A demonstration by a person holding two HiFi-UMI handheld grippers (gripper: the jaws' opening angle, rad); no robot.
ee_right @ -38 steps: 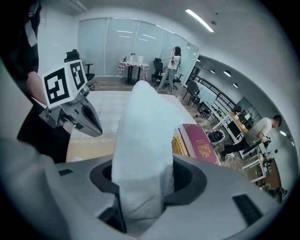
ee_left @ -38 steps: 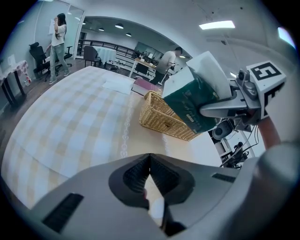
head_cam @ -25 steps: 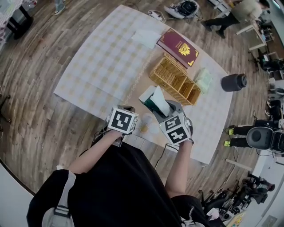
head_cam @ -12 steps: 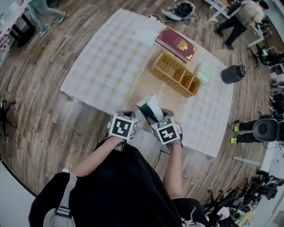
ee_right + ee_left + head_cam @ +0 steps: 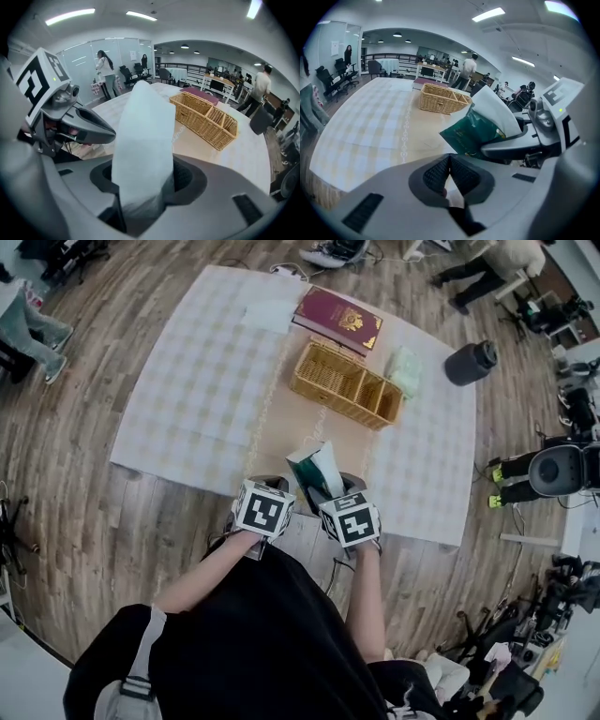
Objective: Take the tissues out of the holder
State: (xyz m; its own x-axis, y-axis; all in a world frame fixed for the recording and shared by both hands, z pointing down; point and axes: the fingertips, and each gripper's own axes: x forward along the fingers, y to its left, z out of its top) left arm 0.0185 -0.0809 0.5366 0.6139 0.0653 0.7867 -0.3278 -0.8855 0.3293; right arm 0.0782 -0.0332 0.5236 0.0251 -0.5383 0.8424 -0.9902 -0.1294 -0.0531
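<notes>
The woven wicker holder [image 5: 342, 385] stands on the checked tablecloth at the far middle, and also shows in the left gripper view [image 5: 440, 98] and the right gripper view [image 5: 206, 117]. My right gripper [image 5: 328, 486] is shut on a green-and-white tissue pack [image 5: 314, 472], held above the table's near edge, clear of the holder. The pack's white side fills the space between the jaws [image 5: 143, 140]. My left gripper [image 5: 267, 482] sits just left of it, shut, with nothing between its pads [image 5: 449, 161]. From there the pack's green face [image 5: 480, 129] appears to the right.
A maroon book [image 5: 337, 320] and a white sheet [image 5: 267, 315] lie beyond the holder. A pale green pack [image 5: 405, 371] lies at its right end. A black cylinder [image 5: 469, 362] stands off the table's right edge. People and chairs are farther off.
My right gripper has rolled and come left toward the left gripper, carrying the tissue pack. Both grippers now sit close together at the table's near edge.
</notes>
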